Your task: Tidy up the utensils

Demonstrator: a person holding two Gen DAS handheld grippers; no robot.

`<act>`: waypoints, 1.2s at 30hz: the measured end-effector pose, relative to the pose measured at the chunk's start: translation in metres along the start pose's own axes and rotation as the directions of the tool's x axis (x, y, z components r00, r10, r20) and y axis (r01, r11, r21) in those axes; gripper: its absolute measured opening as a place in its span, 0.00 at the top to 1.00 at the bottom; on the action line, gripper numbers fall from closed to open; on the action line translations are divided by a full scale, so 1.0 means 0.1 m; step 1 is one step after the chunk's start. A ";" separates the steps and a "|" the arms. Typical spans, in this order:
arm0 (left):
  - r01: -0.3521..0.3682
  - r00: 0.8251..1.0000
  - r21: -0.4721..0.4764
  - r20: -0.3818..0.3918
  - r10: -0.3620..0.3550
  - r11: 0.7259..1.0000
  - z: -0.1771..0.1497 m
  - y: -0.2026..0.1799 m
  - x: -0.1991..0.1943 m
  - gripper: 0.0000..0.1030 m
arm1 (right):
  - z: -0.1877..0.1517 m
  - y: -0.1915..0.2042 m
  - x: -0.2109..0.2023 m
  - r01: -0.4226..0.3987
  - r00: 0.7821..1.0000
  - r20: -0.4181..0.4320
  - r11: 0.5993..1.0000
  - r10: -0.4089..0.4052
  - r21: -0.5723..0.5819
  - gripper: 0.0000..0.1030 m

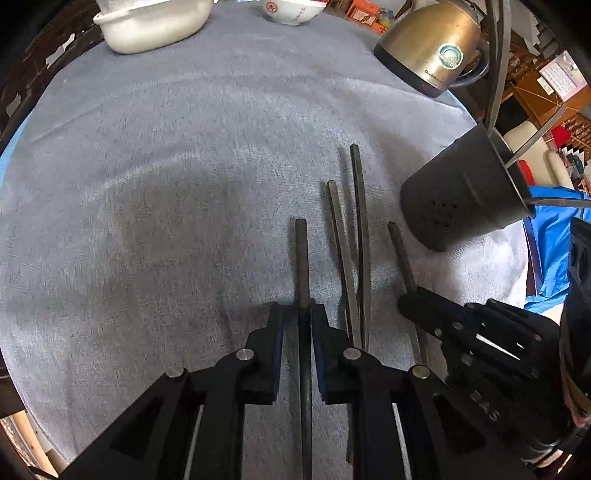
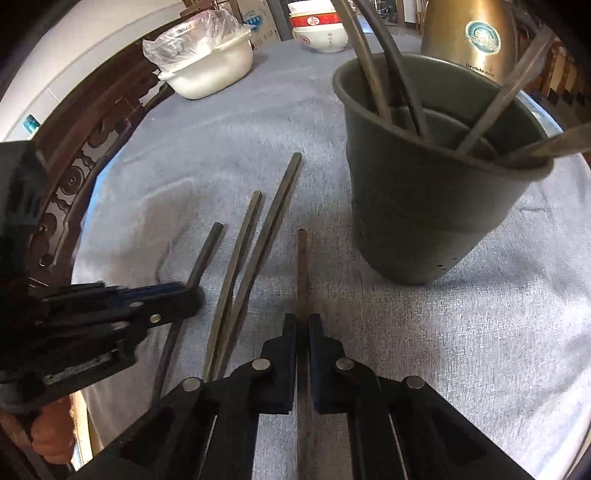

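Chopsticks, four of them, dark, slim and square-sectioned, lie nearly parallel on the cloth [image 1: 147, 184] in front of the holder [image 2: 424, 221]. The left gripper [image 1: 297, 310] straddles the leftmost chopstick [image 1: 302, 258]; its blue-padded jaws stand narrow, with a thin gap on one side, so the pads do not look pressed on it. The right gripper [image 2: 303, 321] is clamped on the rightmost chopstick [image 2: 302, 266], pads tight against both sides. Between them the middle pair [image 2: 258, 236] lies untouched, the two sticks crossing near the grippers.

The holder is a matt grey-green tapered cup with small holes near its base. It stands upright just right of the sticks and holds several long utensils that lean against its rim.

Left of the sticks the cloth is broad and bare. On the right the holder is close by.

The cloth is a nubbly grey-blue towel with soft creases, spread over a table with a carved dark wood edge [image 2: 74, 177]. At the far side stand a brass-coloured kettle [image 1: 432, 44], a white tub [image 1: 147, 26] and a white bowl [image 1: 291, 11].
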State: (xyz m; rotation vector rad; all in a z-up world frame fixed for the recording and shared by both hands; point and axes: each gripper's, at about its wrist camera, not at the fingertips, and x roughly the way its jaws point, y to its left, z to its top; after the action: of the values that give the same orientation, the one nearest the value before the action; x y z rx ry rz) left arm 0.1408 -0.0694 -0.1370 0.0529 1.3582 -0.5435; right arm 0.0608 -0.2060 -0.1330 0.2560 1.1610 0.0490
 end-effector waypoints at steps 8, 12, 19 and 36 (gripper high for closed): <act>-0.032 0.998 -0.018 0.050 0.033 0.999 0.01 -0.02 -0.05 0.94 | -0.03 0.00 -0.31 -0.046 0.996 0.077 0.999 0.047 -0.014 0.94; -0.038 0.993 -0.037 0.109 0.042 0.999 -0.02 0.01 -0.28 0.94 | -0.05 0.00 -0.54 -0.067 0.988 0.140 0.997 0.069 -0.023 0.94; -0.037 0.958 -0.029 0.284 0.043 0.999 -0.08 -0.12 -0.94 0.94 | -0.07 0.04 -1.05 -0.093 0.946 0.308 0.995 0.101 -0.040 0.94; 0.000 0.841 0.055 0.541 -0.030 0.998 -0.18 -0.63 -2.03 0.94 | -0.15 -0.23 -2.02 -0.205 0.736 0.665 0.978 0.130 0.036 0.94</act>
State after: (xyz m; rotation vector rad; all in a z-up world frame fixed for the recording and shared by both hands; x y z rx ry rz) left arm 0.0773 -0.0491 0.0652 -0.0667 0.7869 -0.5557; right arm -0.0365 -0.2600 0.0382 0.4346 0.4209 0.0492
